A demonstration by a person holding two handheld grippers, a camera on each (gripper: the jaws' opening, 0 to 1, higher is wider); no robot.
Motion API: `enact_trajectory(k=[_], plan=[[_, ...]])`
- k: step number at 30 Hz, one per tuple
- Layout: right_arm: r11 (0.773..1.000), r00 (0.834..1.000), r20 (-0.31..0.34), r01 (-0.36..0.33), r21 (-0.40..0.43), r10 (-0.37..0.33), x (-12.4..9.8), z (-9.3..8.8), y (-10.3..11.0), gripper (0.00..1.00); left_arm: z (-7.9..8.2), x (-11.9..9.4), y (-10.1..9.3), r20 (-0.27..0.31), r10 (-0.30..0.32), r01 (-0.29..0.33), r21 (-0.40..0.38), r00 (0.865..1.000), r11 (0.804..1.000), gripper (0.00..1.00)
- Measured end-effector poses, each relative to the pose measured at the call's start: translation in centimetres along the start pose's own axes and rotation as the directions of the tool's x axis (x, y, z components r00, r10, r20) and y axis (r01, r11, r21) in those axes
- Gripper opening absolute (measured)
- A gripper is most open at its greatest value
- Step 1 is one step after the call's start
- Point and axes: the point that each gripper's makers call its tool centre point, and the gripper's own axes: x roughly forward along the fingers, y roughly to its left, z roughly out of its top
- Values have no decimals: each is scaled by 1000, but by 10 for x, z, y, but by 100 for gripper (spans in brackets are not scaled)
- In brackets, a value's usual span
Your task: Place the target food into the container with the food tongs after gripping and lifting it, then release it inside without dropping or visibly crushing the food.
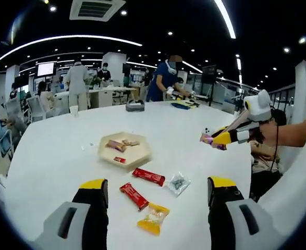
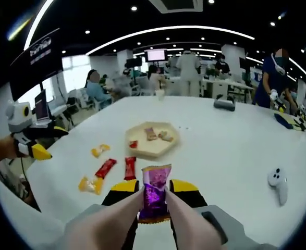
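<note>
Red bars [image 1: 148, 176] and yellow packet [image 1: 153, 218] lie beside tray [image 1: 138, 155].

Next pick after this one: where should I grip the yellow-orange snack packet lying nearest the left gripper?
The yellow-orange snack packet lies flat on the white table, just ahead between the open left gripper jaws. Probably best to come straight down and pinch across its narrower middle, gently. The red wrapped bar sits close beside it, so keep the jaws clear of that side.

The purple foil snack packet [image 2: 154, 194] has its lower end hidden between the tongs' arms; printing on the red wrapped bars [image 1: 148, 176] is too small to read; snacks in the beige hexagonal tray [image 1: 142, 154] stay blurred.
</note>
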Motion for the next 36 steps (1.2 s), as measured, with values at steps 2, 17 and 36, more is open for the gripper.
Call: enact_trajectory(k=[2, 17, 36], plan=[[1000, 1000, 1, 5, 4, -5, 1, -2, 2, 22, -6, 1, 0, -22, -7, 7, 11, 1000, 1000, 78], [1000, 1000, -7, 12, 5, -12, 11, 10, 2, 22, -1, -4, 7, -3, -10, 10, 1, 1000, 1000, 78], [996, 999, 4, -52, -68, 52, 35, 40, -8, 22, 7, 0, 0, 28, 50, -48, -72, 998, 996, 78]])
